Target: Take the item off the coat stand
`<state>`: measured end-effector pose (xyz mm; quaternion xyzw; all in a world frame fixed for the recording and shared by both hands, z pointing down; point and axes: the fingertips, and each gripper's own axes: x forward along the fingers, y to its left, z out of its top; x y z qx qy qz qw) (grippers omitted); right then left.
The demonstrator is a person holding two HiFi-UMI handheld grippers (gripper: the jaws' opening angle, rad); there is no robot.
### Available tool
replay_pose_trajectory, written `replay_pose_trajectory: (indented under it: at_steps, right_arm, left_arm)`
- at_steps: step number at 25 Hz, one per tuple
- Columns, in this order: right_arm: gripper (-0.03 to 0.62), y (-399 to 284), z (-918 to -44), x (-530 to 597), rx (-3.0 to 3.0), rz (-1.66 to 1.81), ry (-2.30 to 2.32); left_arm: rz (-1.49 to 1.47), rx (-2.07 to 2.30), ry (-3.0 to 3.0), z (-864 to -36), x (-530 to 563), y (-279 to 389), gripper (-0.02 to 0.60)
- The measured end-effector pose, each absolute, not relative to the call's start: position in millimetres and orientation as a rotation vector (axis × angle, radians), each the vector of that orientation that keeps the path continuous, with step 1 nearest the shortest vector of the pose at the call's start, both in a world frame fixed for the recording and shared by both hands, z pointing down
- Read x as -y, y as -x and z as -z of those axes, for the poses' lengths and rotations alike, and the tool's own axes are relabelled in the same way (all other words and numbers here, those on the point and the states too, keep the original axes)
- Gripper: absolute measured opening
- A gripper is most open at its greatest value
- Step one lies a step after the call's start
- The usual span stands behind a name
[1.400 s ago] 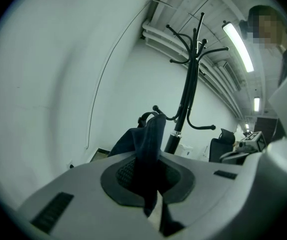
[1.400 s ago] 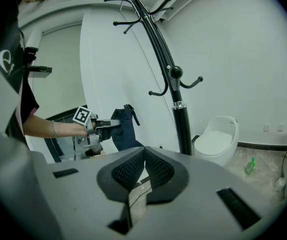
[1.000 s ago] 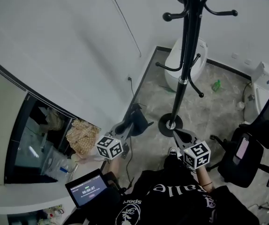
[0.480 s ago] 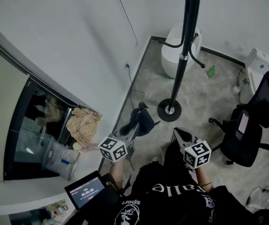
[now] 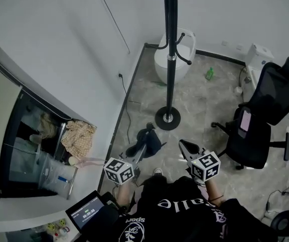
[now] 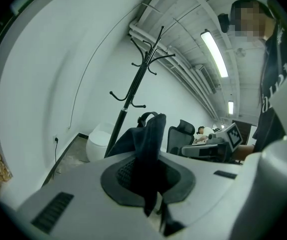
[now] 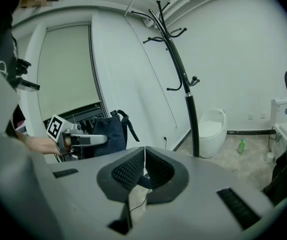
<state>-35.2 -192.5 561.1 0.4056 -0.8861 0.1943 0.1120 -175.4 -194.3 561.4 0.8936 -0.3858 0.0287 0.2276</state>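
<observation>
The black coat stand [image 5: 170,59] rises from its round base on the floor, and its hooks are bare in every view. A dark blue bag [image 5: 147,141] with black straps hangs off the stand, pinched in my left gripper [image 5: 143,148], which is shut on its fabric. In the left gripper view the bag [image 6: 151,149] fills the jaws of the left gripper [image 6: 146,176], with the stand [image 6: 133,91] behind it. My right gripper [image 5: 183,144] is a little to the right, shut and holding nothing. The right gripper view shows its pads [image 7: 156,171] pressed together and the bag [image 7: 108,134] to the left.
A white round bin [image 5: 177,54] stands behind the coat stand, with a green bottle [image 5: 209,73] beside it. A black office chair [image 5: 263,115] is on the right. A dark cabinet [image 5: 33,145] with a crumpled cloth [image 5: 79,137] is on the left, and a tablet [image 5: 86,213] sits by my left arm.
The view has drawn back from the coat stand, which now sits farther off and more to the left. The left gripper keeps hold of the bag; both grippers stay shut.
</observation>
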Motion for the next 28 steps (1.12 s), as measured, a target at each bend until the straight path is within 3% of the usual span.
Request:
replay_pose_trajectory:
  at_steps: [17, 28]
  right_arm:
    - [0.018, -123, -567, 49, 2.695, -0.53, -0.912]
    - [0.018, -110, -553, 7, 2.788, -0.507, -0.791]
  left_arm:
    - [0.181, 1.187, -2.298, -540, 55, 6, 0.023]
    - [0.068, 1.337, -2.279, -538, -11, 17, 0.023]
